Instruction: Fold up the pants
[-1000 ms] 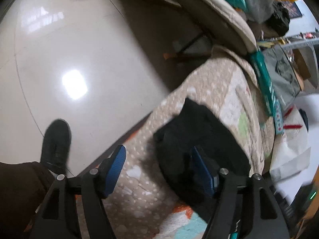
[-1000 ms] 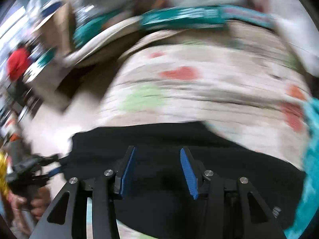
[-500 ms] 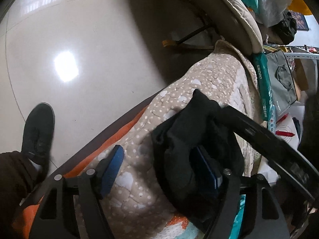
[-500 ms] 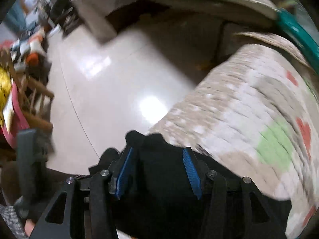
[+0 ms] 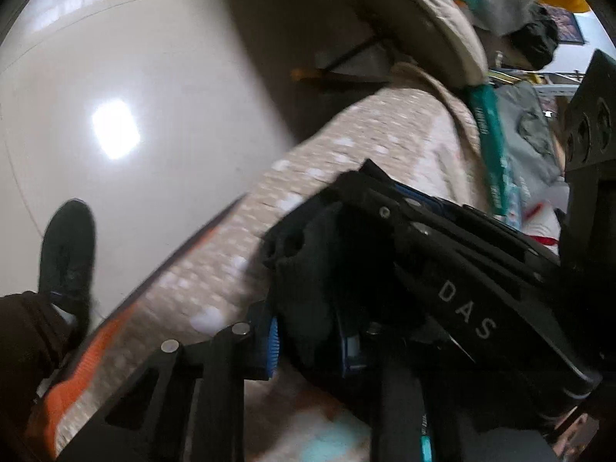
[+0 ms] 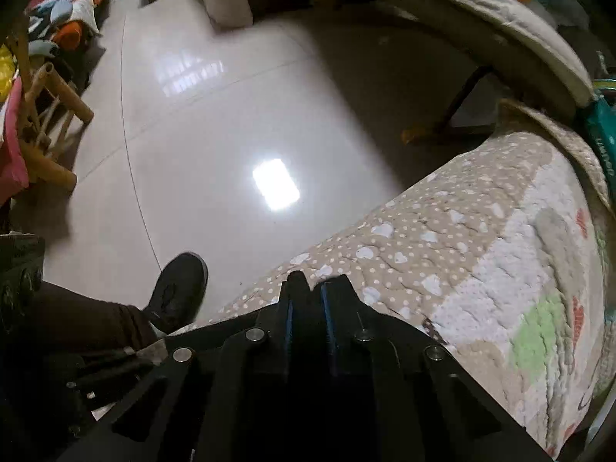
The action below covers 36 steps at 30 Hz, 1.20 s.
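1. Black fabric of the pants point(image 5: 308, 269) is pinched between the blue pads of the left gripper point(image 5: 312, 342); its jaws have just been closing, and the cloth bulges up between them.
2. Blue pads of the right gripper point(image 6: 308, 308) are seen drawn almost together in the right wrist view, its jaws having just been closing as well. A dark strip fills the narrow gap between them; it looks like the black cloth, but what it is cannot be told for certain from that view.
3. In the left wrist view the right gripper point(image 5: 369, 184) is seen crossing the picture from the right, its tip set down on the bunched pants just above the left gripper.
4. The pants are gathered in a crumpled heap on a quilt point(image 6: 462, 269), beige with white dots and hearts, near the quilt's edge facing the floor.
5. An orange border point(image 5: 73, 377) is shown along the quilt's edge in the left wrist view.
6. Glossy pale floor tiles point(image 6: 231, 115) are seen beyond the quilt, with a bright reflection of a lamp on them.
7. A black shoe point(image 6: 179, 288) and a dark trouser leg point(image 6: 77, 319) of the person are visible on the floor beside the quilt.
8. A bamboo chair point(image 6: 46, 123) stands at the far left of the right wrist view, well apart from the quilt.
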### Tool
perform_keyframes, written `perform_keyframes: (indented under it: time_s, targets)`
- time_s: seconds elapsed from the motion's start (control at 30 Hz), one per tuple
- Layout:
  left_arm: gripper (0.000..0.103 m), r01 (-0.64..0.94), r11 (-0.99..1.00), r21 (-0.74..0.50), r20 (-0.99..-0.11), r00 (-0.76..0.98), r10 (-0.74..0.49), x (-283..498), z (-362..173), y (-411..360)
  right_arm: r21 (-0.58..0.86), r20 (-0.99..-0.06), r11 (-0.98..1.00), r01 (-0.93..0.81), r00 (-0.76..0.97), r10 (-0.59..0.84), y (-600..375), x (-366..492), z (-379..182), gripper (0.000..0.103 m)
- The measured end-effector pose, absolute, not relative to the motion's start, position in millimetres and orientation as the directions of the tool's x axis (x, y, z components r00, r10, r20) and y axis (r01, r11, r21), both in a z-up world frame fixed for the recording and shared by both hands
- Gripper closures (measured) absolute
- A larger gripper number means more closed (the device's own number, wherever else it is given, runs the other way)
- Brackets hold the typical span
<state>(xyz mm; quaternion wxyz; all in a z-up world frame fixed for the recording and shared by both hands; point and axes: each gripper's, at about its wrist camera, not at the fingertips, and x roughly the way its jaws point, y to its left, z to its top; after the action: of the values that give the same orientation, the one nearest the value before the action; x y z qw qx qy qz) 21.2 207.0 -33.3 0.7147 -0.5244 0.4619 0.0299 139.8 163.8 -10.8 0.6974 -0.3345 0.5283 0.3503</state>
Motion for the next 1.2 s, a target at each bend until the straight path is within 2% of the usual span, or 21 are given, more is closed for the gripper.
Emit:
perform_keyframes:
  time_s: [0.4, 0.8, 1.0, 1.07, 1.1, 1.13, 1.2]
  targets:
    - [0.081, -0.35, 0.507, -0.788, -0.605, 0.596, -0.528, 20.3, 8.8, 153.2, -0.051, -0.917, 0.66, -0.75, 0.297, 0.267, 81.4, 131.0, 63.0, 0.089]
    - [0.081, -0.107, 0.668, -0.737, -0.618, 0.508, -0.601, 37.3, 31.1, 44.7, 0.052, -0.889, 0.84, -0.54, 0.358, 0.285, -60.2, 130.9, 72.6, 0.089]
    - [0.075, 0.003, 0.714, -0.7, -0.648, 0.416, -0.638, 39.0, 27.2, -1.3, 0.106, -0.897, 0.924, -0.368, 0.365, 0.249, -133.9, 130.4, 49.6, 0.086]
    - [0.072, 0.021, 0.705, -0.708, -0.647, 0.379, -0.661, 37.6, 26.8, -4.4, 0.108, -0.905, 0.944, -0.313, 0.363, 0.224, -155.1, 128.1, 38.6, 0.08]
    - [0.067, 0.027, 0.685, -0.728, -0.634, 0.354, -0.688, 35.5, 27.7, -2.5, 0.092, -0.906, 0.96, -0.264, 0.377, 0.191, -167.8, 126.0, 34.0, 0.072]
    - [0.061, 0.026, 0.662, -0.749, -0.617, 0.336, -0.712, 34.5, 28.9, 1.0, 0.098, -0.905, 0.969, -0.227, 0.385, 0.181, -178.4, 125.2, 31.3, 0.053]
    - [0.057, 0.029, 0.593, -0.804, -0.558, 0.306, -0.771, 29.4, 34.2, 15.7, 0.162, -0.891, 0.98, -0.112, 0.411, 0.194, -207.0, 121.5, 31.6, 0.038]
